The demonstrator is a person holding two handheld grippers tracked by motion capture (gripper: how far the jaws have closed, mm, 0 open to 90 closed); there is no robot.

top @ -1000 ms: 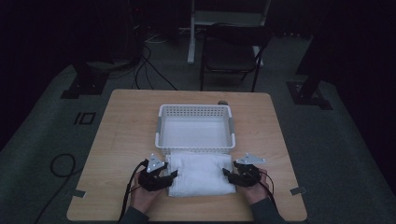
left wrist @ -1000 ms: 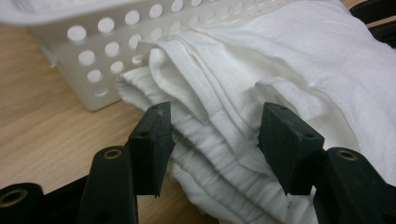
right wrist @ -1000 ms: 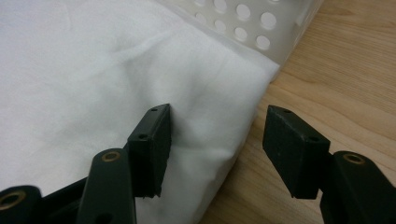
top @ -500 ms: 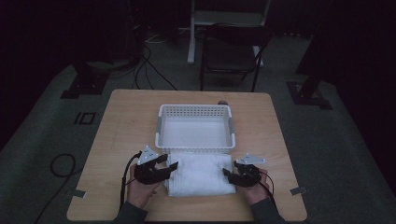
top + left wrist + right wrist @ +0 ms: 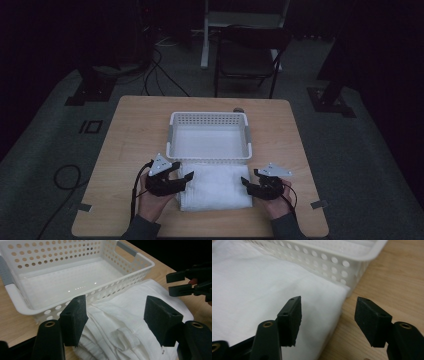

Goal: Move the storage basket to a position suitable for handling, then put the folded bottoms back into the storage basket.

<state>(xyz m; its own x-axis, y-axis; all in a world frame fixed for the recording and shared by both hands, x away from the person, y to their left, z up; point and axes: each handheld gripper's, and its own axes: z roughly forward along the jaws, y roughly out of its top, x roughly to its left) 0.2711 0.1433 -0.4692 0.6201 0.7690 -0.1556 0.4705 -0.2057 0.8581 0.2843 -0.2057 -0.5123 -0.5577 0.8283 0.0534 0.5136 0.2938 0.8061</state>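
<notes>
Left gripper point(image 5: 176, 176) sits over the left edge of the folded white towel point(image 5: 215, 187), jaws apart and just been opening, cloth below them but nothing clamped. Towel lies flat on the wooden surface point(image 5: 130, 130), centre front, its far edge right against the near wall of the white perforated basket point(image 5: 209, 159), which looks bare inside. Right gripper point(image 5: 248, 185) is at the towel's right edge, jaws also apart and just been opening, one over cloth and one over bare wood, gripping nothing.
</notes>
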